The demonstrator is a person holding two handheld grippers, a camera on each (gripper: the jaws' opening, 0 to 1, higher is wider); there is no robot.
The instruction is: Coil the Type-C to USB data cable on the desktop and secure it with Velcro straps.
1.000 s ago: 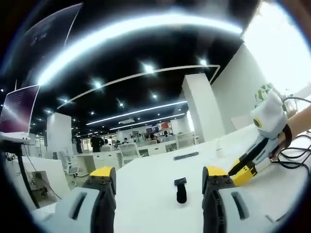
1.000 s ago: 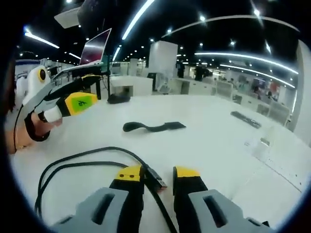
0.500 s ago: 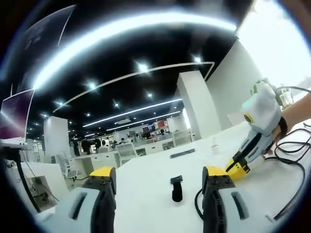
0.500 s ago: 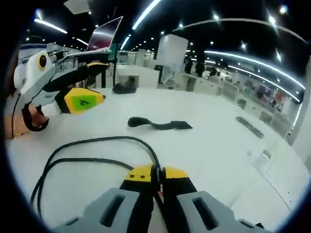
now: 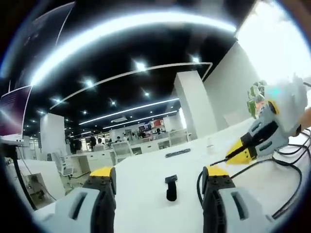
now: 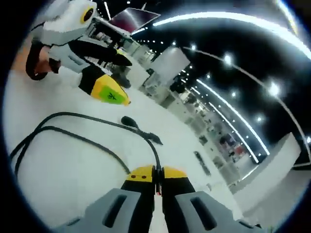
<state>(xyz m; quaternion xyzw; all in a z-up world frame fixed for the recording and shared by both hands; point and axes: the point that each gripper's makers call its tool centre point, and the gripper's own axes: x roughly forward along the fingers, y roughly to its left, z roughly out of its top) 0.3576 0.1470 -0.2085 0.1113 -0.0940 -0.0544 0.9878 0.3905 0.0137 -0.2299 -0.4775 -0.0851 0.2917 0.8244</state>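
The desk (image 6: 73, 170) under the fingers is a smooth, white, faintly glossy surface that catches soft reflections of the ceiling lights. The cable (image 6: 68, 138) pinched between the 2 fingertips of the right gripper (image 6: 156, 174) has a black, smooth, slightly shiny rubbery jacket. Those fingers (image 6: 142, 174) look like hard plastic: matt grey bodies with glossy yellow caps and black pads. The left gripper (image 5: 158, 177) has the same grey and yellow plastic finish. Ahead of its fingers lies the strap (image 5: 171, 187), black, matt and cloth-like. Its texture is too small to tell.
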